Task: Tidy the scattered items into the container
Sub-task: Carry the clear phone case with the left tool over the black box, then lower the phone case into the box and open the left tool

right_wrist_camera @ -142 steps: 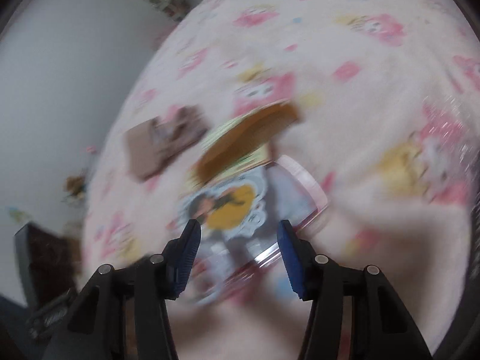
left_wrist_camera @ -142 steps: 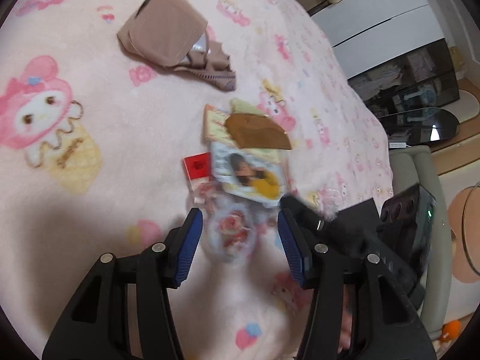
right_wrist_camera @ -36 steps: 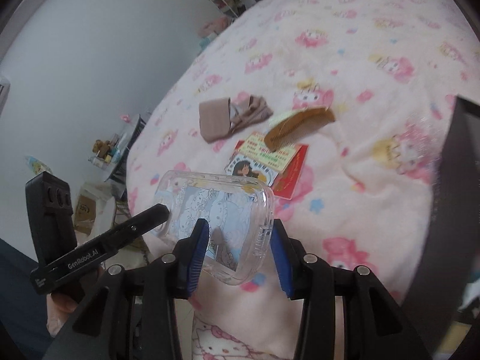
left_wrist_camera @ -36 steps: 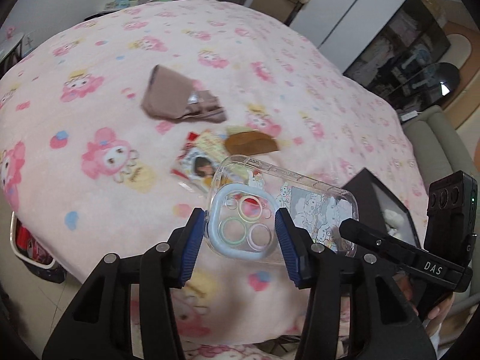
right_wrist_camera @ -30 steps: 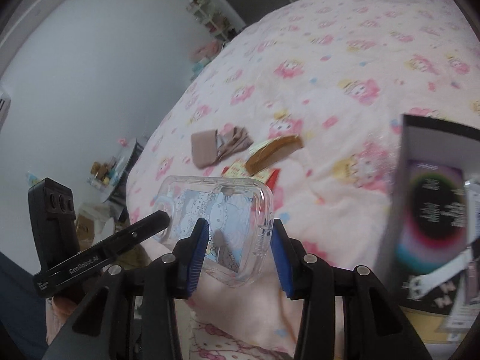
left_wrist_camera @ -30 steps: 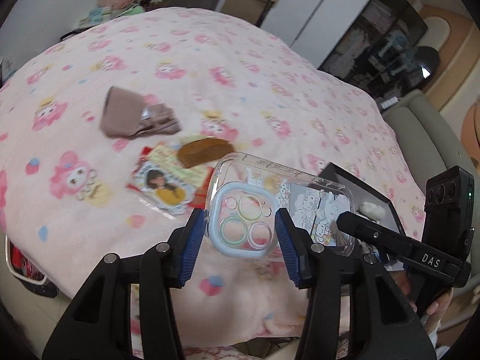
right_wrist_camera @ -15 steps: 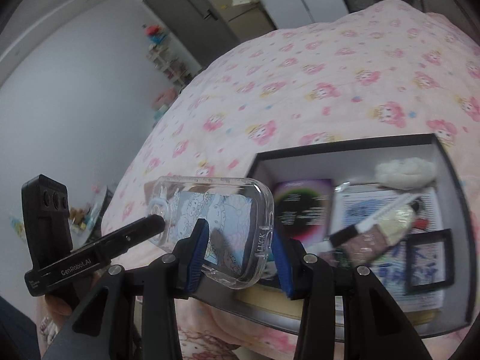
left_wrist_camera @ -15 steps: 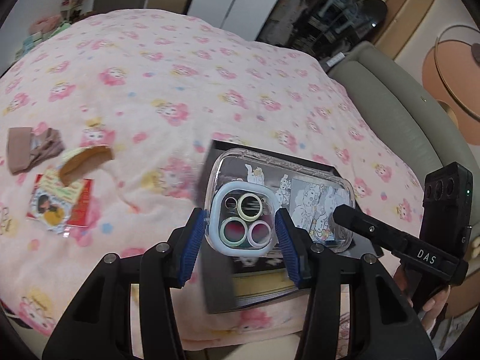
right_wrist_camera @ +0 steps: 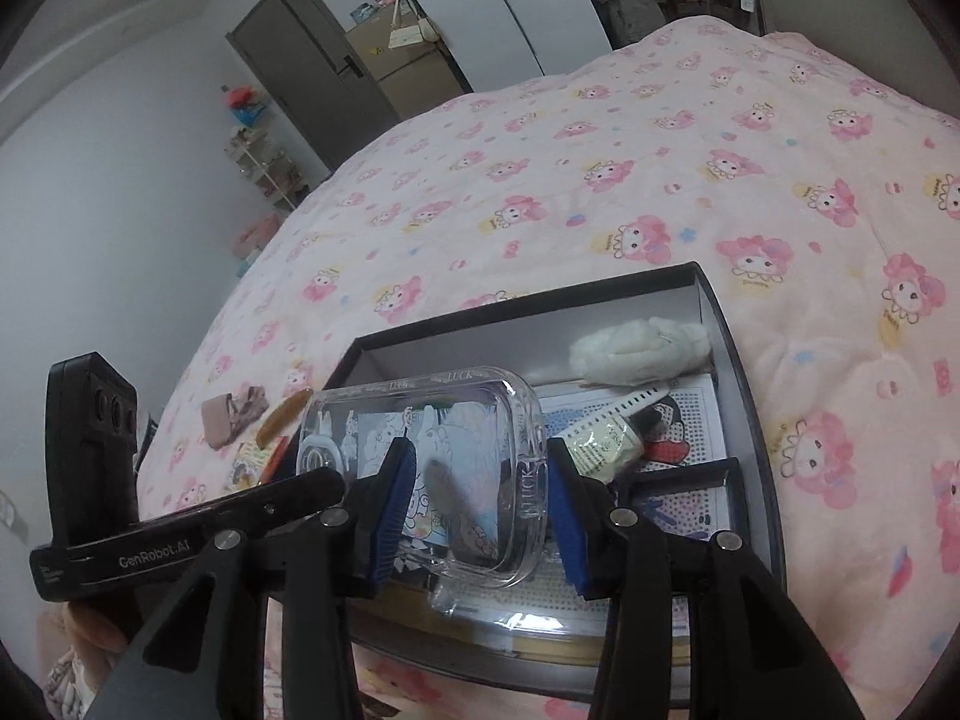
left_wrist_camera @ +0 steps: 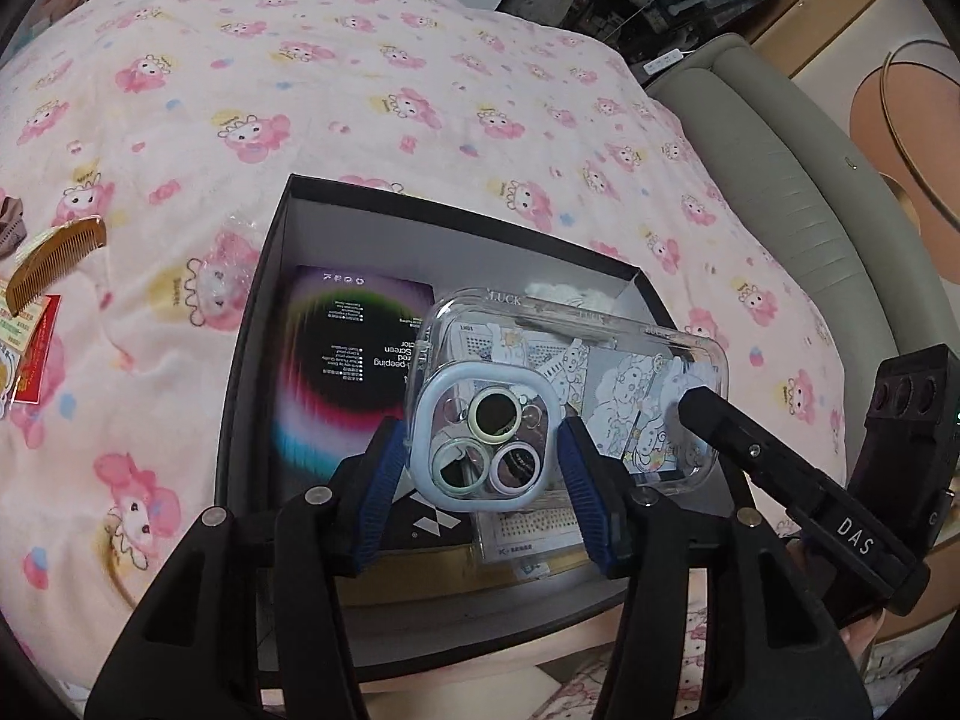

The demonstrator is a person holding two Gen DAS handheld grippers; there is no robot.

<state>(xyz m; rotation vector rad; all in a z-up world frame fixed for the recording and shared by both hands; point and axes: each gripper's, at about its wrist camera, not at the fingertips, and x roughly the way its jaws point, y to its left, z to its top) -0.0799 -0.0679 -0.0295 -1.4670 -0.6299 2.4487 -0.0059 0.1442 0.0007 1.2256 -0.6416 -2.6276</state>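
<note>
- While the clear phone case (left_wrist_camera: 570, 402) hangs over the black box (left_wrist_camera: 252, 324), the left gripper (left_wrist_camera: 483, 474) has its jaws opening beside the camera end, and a gap shows at the right pad.
- At the other end, the right gripper (right_wrist_camera: 477, 495) stands around the case; its right pad lies against the edge, but I cannot tell whether the left pad presses.
- With one end loosening first, the case could swing down off the right gripper and land tilted.
- Below it the box already holds a dark printed card (left_wrist_camera: 354, 354), a small tube (right_wrist_camera: 606, 441), a little frame (right_wrist_camera: 690, 495) and a white fluffy thing (right_wrist_camera: 642, 348), so the case may settle crooked on them or knock the tube.
- Far left on the bed (left_wrist_camera: 300, 60), a comb (left_wrist_camera: 51, 264), cards (left_wrist_camera: 30, 324) and a brown pouch (right_wrist_camera: 231, 411) are still out, well apart from the box.
</note>
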